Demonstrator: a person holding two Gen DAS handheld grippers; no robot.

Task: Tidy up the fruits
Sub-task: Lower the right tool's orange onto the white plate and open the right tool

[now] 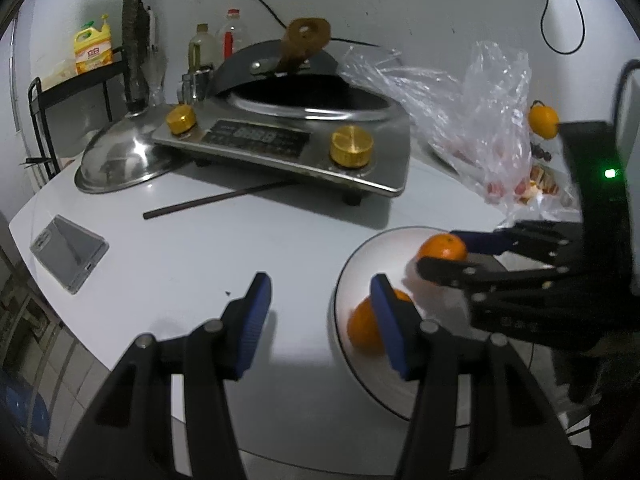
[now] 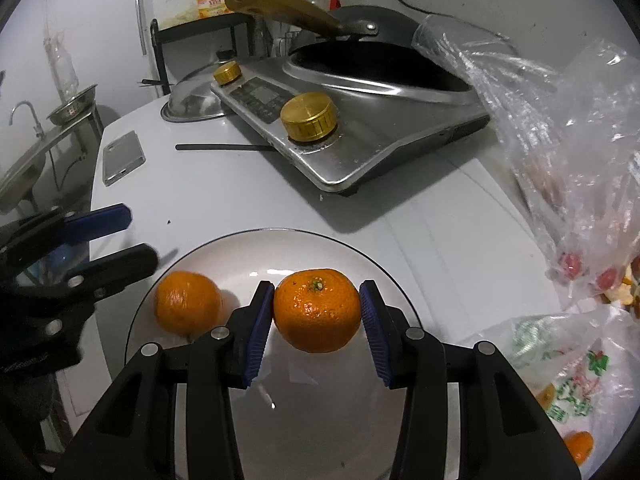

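White plate (image 2: pixel 248 248) is sitting near the table edge (image 2: pixel 96 184), bare tabletop lying beyond its rim. Right gripper (image 2: pixel 318 312) is clasping one orange (image 2: pixel 316 310) over it; a second orange (image 2: pixel 187 306) is resting alongside. Left gripper (image 1: pixel 320 320) is gaping empty. Yellow jug's label (image 2: pixel 215 0) is probably unreadable.

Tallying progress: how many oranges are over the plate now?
2: one orange held between the right gripper's fingers above the plate, another orange resting on its left.

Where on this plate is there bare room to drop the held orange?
Bare plate lies under and nearer than the held orange. The other orange fills the rim toward the left tongs. Bags crowd the opposite side.
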